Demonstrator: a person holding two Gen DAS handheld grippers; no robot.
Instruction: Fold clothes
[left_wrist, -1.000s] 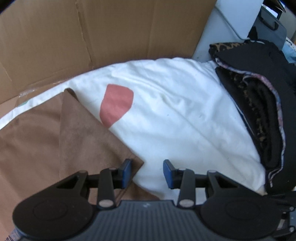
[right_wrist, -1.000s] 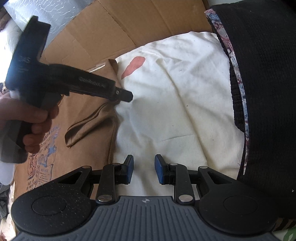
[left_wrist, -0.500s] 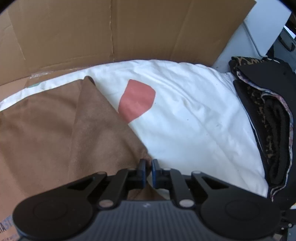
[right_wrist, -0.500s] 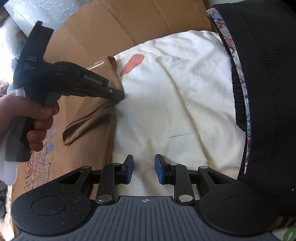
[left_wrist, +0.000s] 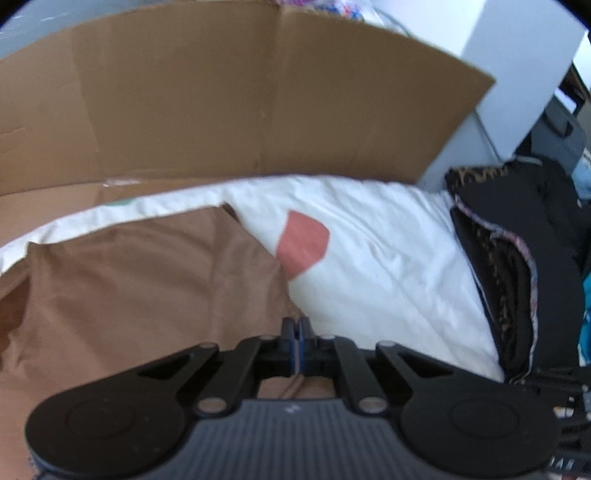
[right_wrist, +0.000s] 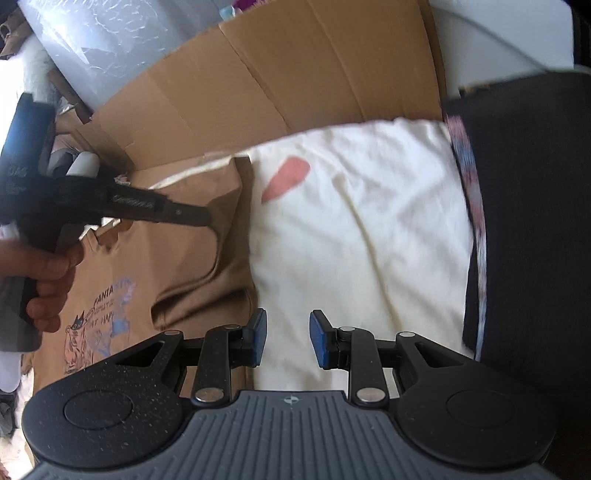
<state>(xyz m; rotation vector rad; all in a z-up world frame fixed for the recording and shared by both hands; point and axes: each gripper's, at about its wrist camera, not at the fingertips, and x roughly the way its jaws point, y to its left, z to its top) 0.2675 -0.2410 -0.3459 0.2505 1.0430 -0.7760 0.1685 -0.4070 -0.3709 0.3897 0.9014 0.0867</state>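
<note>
Cardboard sheet (left_wrist: 229, 96) stands behind a white bedding surface (left_wrist: 388, 266) with a red patch (left_wrist: 303, 245). Dark folded clothes stack (left_wrist: 517, 280) sits at the bedding's right edge. Brown T-shirt (left_wrist: 147, 280) lies on the left part of the bedding, printed graphic facing up in the right wrist view, sleeve side raised and creased. Person's hand (right_wrist: 44, 280) holds the left gripper (left_wrist: 295, 334); its jaws are closed, pinching the T-shirt's right edge, fabric visible between the pads. Right gripper (right_wrist: 284, 334) hovers over the bedding just beside the shirt's lower edge, jaws apart, holding nothing. Step judged: a side or sleeve fold of the brown T-shirt, edge pinched and lifted. Next move likely calls for carrying that edge leftward across the shirt body and laying it flat; right gripper could pin or take the lower edge.
</note>
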